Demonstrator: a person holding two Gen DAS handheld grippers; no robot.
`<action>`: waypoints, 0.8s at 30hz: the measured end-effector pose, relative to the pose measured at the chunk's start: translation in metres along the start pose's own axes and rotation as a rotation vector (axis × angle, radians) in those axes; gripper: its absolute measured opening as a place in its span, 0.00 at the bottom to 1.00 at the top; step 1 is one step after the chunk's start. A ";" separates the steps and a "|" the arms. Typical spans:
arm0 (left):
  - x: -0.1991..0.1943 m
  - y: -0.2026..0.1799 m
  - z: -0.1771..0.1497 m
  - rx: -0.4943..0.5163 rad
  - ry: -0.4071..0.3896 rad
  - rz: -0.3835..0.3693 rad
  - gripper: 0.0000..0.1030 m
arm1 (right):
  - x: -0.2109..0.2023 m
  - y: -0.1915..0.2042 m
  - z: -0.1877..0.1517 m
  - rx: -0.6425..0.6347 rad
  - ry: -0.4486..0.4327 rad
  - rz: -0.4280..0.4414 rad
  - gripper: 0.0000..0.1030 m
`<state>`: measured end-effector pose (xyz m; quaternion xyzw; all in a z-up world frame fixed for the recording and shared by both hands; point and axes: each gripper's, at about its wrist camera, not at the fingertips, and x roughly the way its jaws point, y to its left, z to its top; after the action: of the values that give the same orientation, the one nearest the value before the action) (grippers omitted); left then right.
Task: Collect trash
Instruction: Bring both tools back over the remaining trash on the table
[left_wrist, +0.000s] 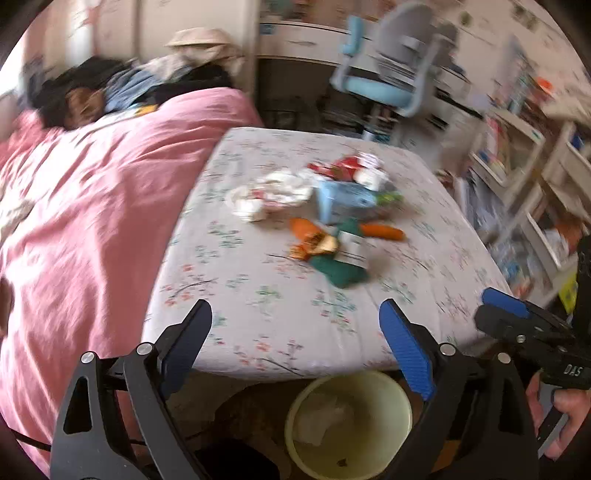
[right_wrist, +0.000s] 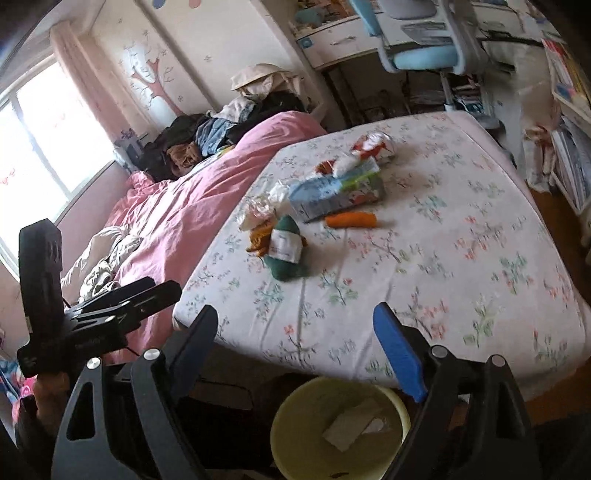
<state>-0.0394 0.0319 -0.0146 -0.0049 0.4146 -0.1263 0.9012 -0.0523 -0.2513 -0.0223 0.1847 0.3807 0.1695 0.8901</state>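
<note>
We hold both grippers over the near bed edge, above the bin (right_wrist: 340, 424) on the floor, ready to drop into. The left gripper (left_wrist: 295, 347) and right gripper (right_wrist: 295, 350) gape apart, empty. The trash (right_wrist: 325, 195) lies heaped mid-bed (right_wrist: 461, 258), farther off, within reach for another load.
</note>
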 end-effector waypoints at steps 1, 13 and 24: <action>0.001 0.007 0.001 -0.035 -0.001 0.004 0.87 | 0.002 0.002 0.005 -0.017 -0.005 0.001 0.80; 0.029 0.026 0.043 -0.067 -0.034 0.101 0.89 | 0.060 0.015 0.073 -0.200 -0.066 -0.010 0.84; 0.058 0.040 0.067 -0.115 0.008 0.143 0.89 | 0.074 -0.003 0.078 -0.016 -0.024 0.090 0.84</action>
<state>0.0557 0.0505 -0.0186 -0.0266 0.4240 -0.0377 0.9045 0.0546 -0.2370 -0.0194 0.1964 0.3599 0.2104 0.8875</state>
